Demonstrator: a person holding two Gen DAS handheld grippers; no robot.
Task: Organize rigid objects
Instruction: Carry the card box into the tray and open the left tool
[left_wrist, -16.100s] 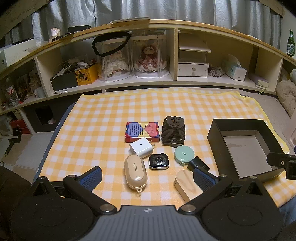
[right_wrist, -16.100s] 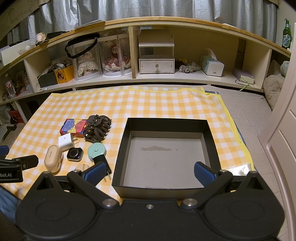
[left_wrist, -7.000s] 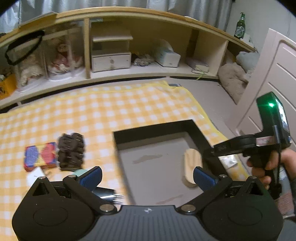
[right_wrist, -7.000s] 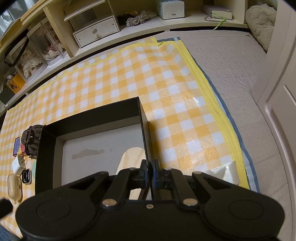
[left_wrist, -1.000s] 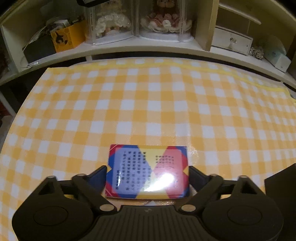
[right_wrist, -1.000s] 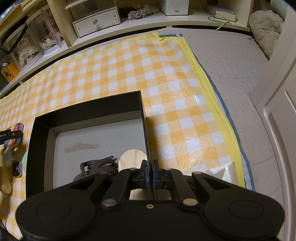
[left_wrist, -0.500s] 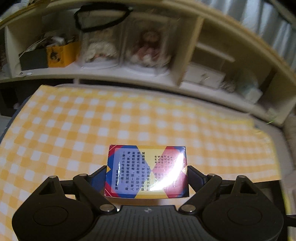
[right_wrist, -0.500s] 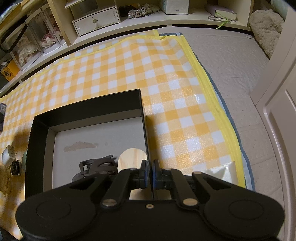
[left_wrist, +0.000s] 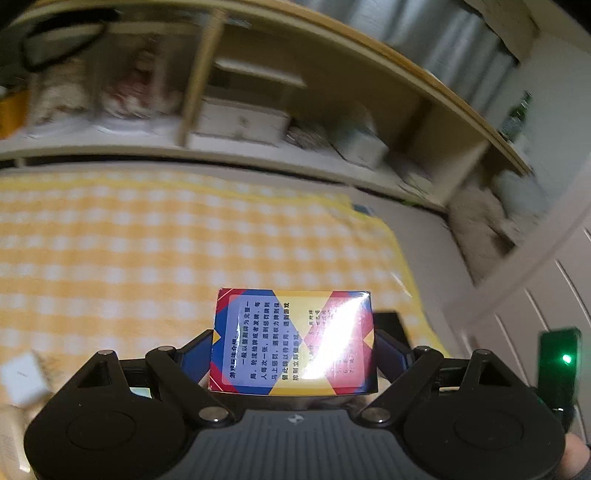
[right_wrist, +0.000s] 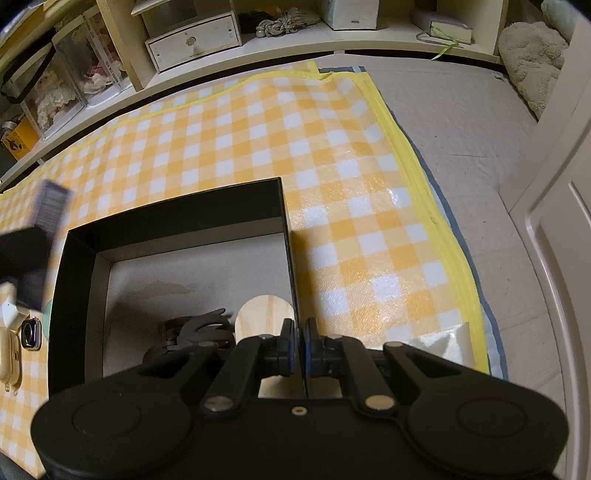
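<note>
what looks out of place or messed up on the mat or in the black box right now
Nothing looks damaged or spilled. The far corner of the checked mat is rucked up, and a shiny clear scrap lies at its near edge. Inside the black box, the hair clip and wooden piece lie flat.

A red, blue and yellow card box (left_wrist: 293, 341) with printed Chinese text is lifted off the checked cloth, face up and glossy. The open black box (right_wrist: 173, 206) holds a dark hair clip (right_wrist: 195, 332) beside a rounded wooden block (right_wrist: 264, 314) near its right wall.
</note>
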